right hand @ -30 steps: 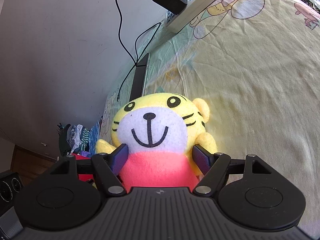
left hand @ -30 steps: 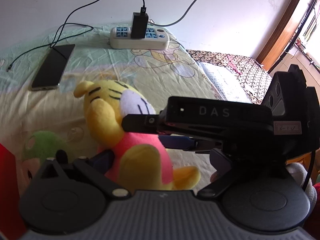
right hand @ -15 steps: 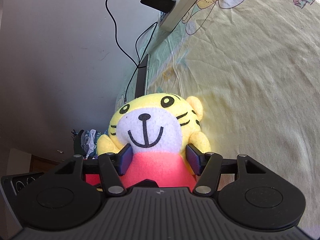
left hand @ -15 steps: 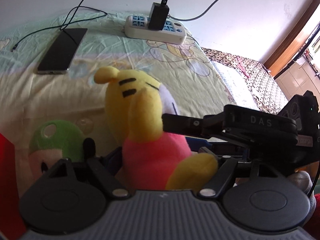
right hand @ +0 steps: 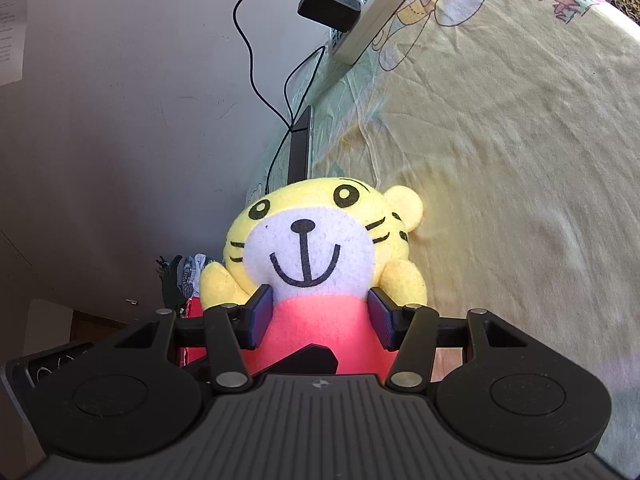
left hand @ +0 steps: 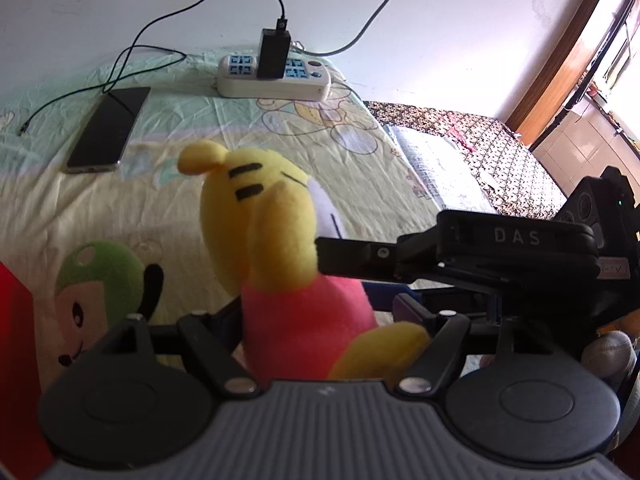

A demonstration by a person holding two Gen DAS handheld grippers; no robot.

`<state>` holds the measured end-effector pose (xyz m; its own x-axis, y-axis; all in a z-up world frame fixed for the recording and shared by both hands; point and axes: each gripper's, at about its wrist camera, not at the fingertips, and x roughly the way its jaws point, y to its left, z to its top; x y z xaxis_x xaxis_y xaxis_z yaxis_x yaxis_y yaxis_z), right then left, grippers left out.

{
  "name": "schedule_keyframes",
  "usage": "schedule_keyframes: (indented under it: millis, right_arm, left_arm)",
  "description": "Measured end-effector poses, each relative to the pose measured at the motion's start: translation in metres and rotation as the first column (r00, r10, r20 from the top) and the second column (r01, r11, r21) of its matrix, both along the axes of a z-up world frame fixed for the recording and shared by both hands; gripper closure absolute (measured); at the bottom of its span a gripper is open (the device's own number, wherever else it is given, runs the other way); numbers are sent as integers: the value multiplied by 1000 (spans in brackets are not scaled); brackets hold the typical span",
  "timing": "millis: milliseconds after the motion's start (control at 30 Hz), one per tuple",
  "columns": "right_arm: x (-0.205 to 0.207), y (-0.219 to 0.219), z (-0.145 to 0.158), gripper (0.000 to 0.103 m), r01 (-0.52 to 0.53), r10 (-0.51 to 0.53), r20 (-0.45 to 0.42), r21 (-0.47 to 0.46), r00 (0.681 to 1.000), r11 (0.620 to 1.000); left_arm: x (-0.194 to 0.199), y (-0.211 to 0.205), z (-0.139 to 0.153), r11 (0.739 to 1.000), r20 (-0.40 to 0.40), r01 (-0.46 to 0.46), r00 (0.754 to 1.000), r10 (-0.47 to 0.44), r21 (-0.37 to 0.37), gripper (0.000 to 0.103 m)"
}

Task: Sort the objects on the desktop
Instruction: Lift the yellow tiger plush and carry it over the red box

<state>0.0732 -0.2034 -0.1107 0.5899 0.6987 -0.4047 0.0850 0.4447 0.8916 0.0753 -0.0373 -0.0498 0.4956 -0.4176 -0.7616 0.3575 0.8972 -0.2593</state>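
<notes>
A yellow tiger plush (right hand: 312,248) in a pink shirt stands upright on the cartoon bedsheet (right hand: 500,160). My right gripper (right hand: 320,316) is shut on its pink body, a blue pad pressed into each side. In the left wrist view the same plush (left hand: 272,232) shows in profile, and the right gripper's upper finger (left hand: 360,254) reaches in from the right. My left gripper (left hand: 320,312) straddles the plush from the side with its jaws wide. Its left pad is hidden behind the body. A small gap shows beside its right pad (left hand: 406,308).
A green-capped plush (left hand: 100,280) lies at the left beside a red box (left hand: 16,340). A phone (left hand: 106,128) and a white power strip (left hand: 276,80) with a black charger (left hand: 274,54) and cables sit by the wall. Patterned bedding (left hand: 472,152) lies to the right.
My right gripper's fingers have narrowed onto the plush's pink body. The left gripper has moved in until the plush sits between its fingers, and those fingers have drawn slightly closer.
</notes>
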Motion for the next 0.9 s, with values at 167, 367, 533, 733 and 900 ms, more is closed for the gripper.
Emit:
schedule_keyframes:
  millis: [167, 367, 533, 733, 900]
  right_arm:
    - [-22, 2, 23, 48, 10, -10, 70, 3, 998, 1000]
    - [-38, 23, 47, 47, -17, 16, 159, 5, 987, 1000]
    - [-37, 54, 69, 47, -63, 60, 236, 5, 970, 998]
    - [-29, 108, 93, 47, -118, 116, 317, -12, 941, 993]
    - [-18, 163, 105, 47, -157, 156, 353, -28, 923, 987]
  left_arm:
    - [-28, 1, 25, 1000, 85, 11, 996, -12, 4, 27]
    - [-56, 23, 50, 1000, 167, -25, 986, 27, -11, 27]
    - [-75, 57, 70, 997, 248, -76, 966, 78, -16, 27]
    - [-92, 114, 88, 991, 326, -134, 936, 130, -10, 27]
    - [-97, 170, 95, 984, 348, -178, 922, 170, -10, 27]
